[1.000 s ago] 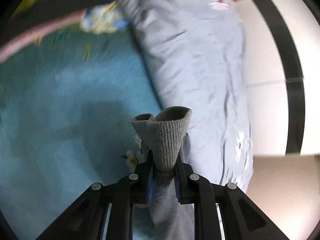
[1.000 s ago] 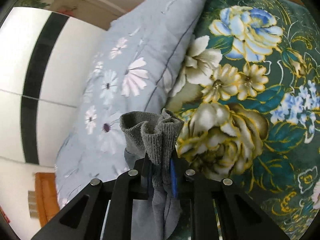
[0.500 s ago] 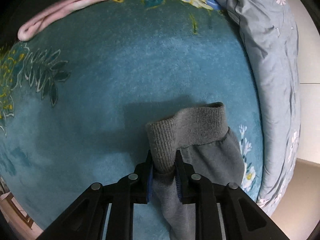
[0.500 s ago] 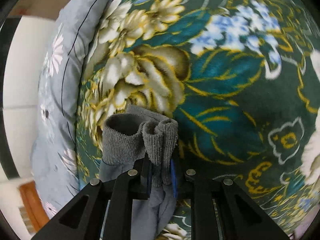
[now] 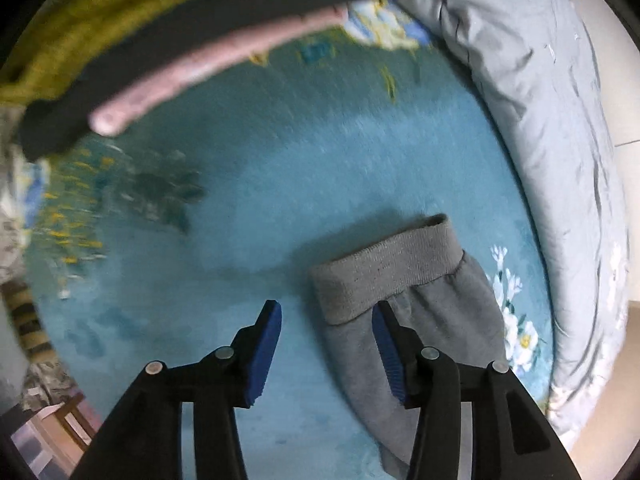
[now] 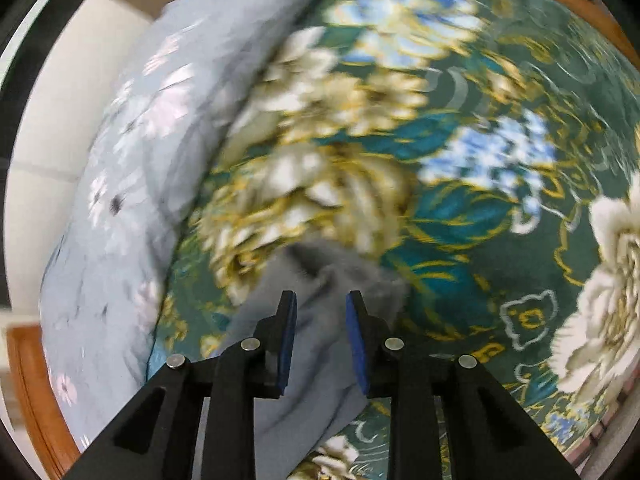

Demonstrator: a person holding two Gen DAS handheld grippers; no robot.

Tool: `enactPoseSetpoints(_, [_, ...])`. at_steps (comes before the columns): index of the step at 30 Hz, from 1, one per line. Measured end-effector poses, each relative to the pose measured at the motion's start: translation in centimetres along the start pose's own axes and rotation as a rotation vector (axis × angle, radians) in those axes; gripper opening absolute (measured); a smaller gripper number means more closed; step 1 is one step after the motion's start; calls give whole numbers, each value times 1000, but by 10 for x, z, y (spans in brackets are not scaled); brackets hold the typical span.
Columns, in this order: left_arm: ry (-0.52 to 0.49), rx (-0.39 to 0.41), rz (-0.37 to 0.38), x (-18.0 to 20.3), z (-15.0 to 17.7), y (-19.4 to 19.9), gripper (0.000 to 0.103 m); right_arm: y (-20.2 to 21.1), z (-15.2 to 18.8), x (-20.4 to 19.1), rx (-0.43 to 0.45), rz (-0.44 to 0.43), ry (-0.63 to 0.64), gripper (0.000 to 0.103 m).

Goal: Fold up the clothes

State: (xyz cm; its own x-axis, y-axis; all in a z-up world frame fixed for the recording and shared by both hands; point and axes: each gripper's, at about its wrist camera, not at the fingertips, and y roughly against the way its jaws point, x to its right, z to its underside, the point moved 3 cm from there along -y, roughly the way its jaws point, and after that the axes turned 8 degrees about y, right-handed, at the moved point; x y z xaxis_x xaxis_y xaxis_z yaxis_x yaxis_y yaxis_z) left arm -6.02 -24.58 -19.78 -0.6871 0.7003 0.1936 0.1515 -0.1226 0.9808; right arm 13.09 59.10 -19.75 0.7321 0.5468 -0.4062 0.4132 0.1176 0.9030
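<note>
The grey sweatpants (image 5: 420, 312) lie on the blanket (image 5: 280, 200), soft, light and floppy. Both the left hand-held gripper (image 5: 326, 316) and right hand-held gripper (image 6: 320, 304) gape empty above them; the ribbed cuff (image 5: 392, 264) probably offers the firmest hold.

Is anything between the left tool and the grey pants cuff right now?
Nothing visible. The left tool is open above the blue blanket, and the grey pants cuff lies flat just ahead of its right finger, uncovered.

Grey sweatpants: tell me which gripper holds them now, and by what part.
Neither. The left gripper is open beside the ribbed cuff, and the right gripper is open above the grey sweatpants, which lie on the floral blanket.
</note>
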Motion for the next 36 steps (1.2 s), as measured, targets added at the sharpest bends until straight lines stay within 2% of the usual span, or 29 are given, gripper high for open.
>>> enactPoseSetpoints(2, [-63,5,10,14,13,6,53,-11,10,-20,-65,-37,59,26])
enactPoseSetpoints(5, [-177,-44,41,37,49,6,54,-39,20,-30,-128,-27,67,26])
enactPoseSetpoints(9, [-276,-174,114,87,89,-19,55,-69,22,-19,-152,-13,-86,26])
enactPoseSetpoints(11, [-304,-228,135,102,108,-29,60,-74,22,-13,-141,-36,-165,26])
enactPoseSetpoints(13, [-313,-283,153,116,129,-35,60,-76,21,-12,-131,-45,-201,26])
enactPoseSetpoints(16, [-303,-357,167,132,166,-32,60,-81,19,-12,-133,-45,-223,26])
enactPoseSetpoints(18, [-299,-379,167,137,180,-31,60,-85,18,-12,-137,-41,-236,26])
enactPoseSetpoints(20, [-301,-401,167,153,184,-48,60,-89,17,-9,-135,-40,-259,23])
enactPoseSetpoints(21, [-306,-411,163,157,185,-59,60,-90,17,-8,-131,-44,-271,19])
enactPoseSetpoints(22, [-312,-415,159,154,190,-56,60,-90,16,-7,-126,-53,-279,9])
enactPoseSetpoints(24, [-318,-417,156,157,191,-57,60,-88,16,-6,-117,-70,-287,5])
enactPoseSetpoints(30, [-323,-413,158,163,187,-60,61,-54,1,-23,-38,-143,-221,2])
enactPoseSetpoints(36, [-314,-426,152,165,194,-66,62,-75,-6,-29,-97,-116,-199,3])
